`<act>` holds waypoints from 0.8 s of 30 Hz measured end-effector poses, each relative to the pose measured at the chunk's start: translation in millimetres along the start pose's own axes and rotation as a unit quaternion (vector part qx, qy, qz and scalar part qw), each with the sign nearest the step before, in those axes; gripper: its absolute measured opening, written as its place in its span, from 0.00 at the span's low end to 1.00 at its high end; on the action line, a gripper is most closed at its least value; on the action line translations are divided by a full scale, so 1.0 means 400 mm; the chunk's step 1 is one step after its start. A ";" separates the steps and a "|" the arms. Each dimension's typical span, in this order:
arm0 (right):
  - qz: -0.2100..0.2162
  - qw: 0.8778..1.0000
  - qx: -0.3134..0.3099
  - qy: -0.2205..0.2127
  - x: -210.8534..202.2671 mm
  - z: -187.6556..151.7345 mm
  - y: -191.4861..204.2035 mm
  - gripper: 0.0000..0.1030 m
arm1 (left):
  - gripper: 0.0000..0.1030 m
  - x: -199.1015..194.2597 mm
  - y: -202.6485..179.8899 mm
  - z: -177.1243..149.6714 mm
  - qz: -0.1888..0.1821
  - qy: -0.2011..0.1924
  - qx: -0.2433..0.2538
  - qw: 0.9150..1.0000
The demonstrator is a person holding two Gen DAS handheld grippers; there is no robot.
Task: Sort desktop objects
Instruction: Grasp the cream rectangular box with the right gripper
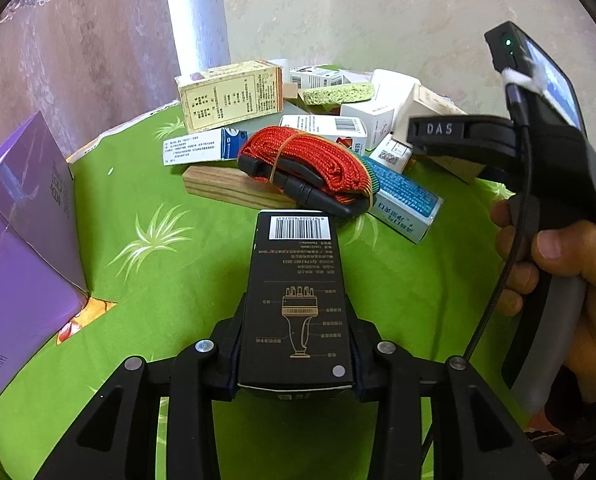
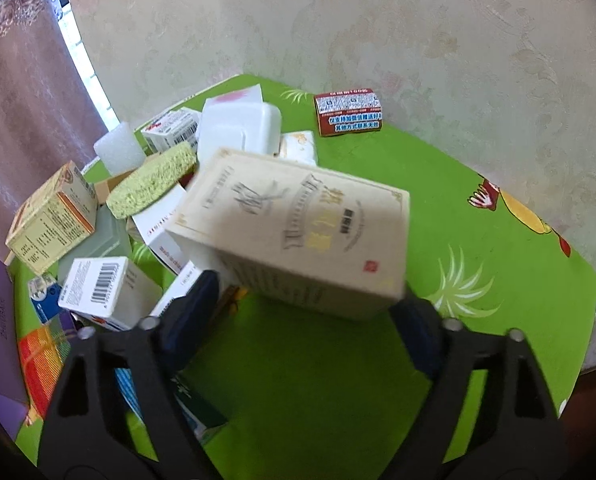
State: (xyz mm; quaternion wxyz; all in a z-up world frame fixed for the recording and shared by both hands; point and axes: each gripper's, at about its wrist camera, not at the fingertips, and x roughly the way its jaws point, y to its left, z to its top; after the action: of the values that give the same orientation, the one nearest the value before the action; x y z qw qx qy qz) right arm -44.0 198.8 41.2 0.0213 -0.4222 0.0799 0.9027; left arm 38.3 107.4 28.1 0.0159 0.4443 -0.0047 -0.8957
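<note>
1. Two grippers are in use and each carries one box. The left gripper (image 1: 296, 344) is clamped on a black box (image 1: 296, 300); the right gripper (image 2: 298, 316) is clamped on a cream box (image 2: 298, 232).
2. On the green tablecloth (image 1: 170, 280) a pile holds one red webbing strap (image 1: 310, 164) bound with a rubber band, one wooden block (image 1: 230, 188) under it, one yellow-green sponge (image 1: 338, 94), one tall beige carton (image 1: 230, 98) and one teal box (image 1: 406, 204). Several white cartons lie among them; their number is unclear.
3. One purple box (image 1: 26, 240) stands at the table's left edge, and one red-and-white box (image 2: 348, 112) lies alone near the far edge by the wall.
4. The left gripper reaches forward, level above the cloth, its fingers pressing the black box's long sides near its close end. The right hand (image 1: 558, 280) wraps the grey handle of its gripper, thumb forward, raised at the pile's right side.
5. The black box is long and narrow with a white barcode at its far end and a gold line drawing on top; it points at the strap, held over the table's near middle.
6. The cream box is broad, gold-bordered with gold lettering, blurred, tilted, and held above the cloth beside the pile.
</note>
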 end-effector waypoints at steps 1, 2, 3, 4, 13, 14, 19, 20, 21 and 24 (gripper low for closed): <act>0.001 1.000 -0.003 0.002 0.001 0.001 0.001 0.66 | 0.38 -0.002 0.000 0.001 0.000 -0.001 0.000 1.000; 0.002 1.000 -0.005 0.003 0.001 0.001 0.000 0.64 | 0.38 -0.004 0.000 0.002 0.001 -0.003 0.000 1.000; 0.003 1.000 -0.007 0.003 0.000 0.001 0.000 0.59 | 0.38 -0.006 0.000 0.002 0.001 -0.004 0.000 1.000; 0.006 1.000 -0.009 0.003 -0.002 0.000 0.003 0.53 | 0.38 -0.011 -0.004 -0.003 0.001 -0.005 0.000 1.000; 0.083 0.996 0.020 -0.020 -0.044 0.004 -0.055 0.97 | 0.38 -0.009 0.011 -0.005 0.001 -0.005 -0.003 1.000; 0.087 0.996 -0.011 -0.034 -0.054 0.010 -0.050 0.97 | 0.38 -0.008 0.010 -0.005 0.000 -0.005 -0.002 1.000; 0.092 0.985 -0.132 -0.064 -0.059 0.047 -0.035 0.98 | 0.38 -0.008 0.015 -0.006 -0.003 -0.005 -0.004 1.000; 0.101 0.980 -0.161 -0.062 -0.055 0.056 -0.031 0.98 | 0.38 -0.009 0.016 -0.006 -0.003 -0.006 -0.005 1.000; 0.109 0.975 -0.184 -0.063 -0.053 0.061 -0.029 0.98 | 0.38 -0.010 0.018 -0.006 -0.002 -0.006 -0.006 1.000; 0.137 0.950 -0.274 -0.062 -0.037 0.067 -0.004 0.98 | 0.38 -0.006 0.016 -0.004 -0.003 -0.004 -0.006 1.000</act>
State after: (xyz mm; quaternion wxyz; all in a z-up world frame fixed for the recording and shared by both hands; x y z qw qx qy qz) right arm -54.8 205.0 69.4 -0.2144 -0.3398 -0.1150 0.9085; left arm 41.3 100.9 29.2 0.0155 0.4407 0.0018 -0.8975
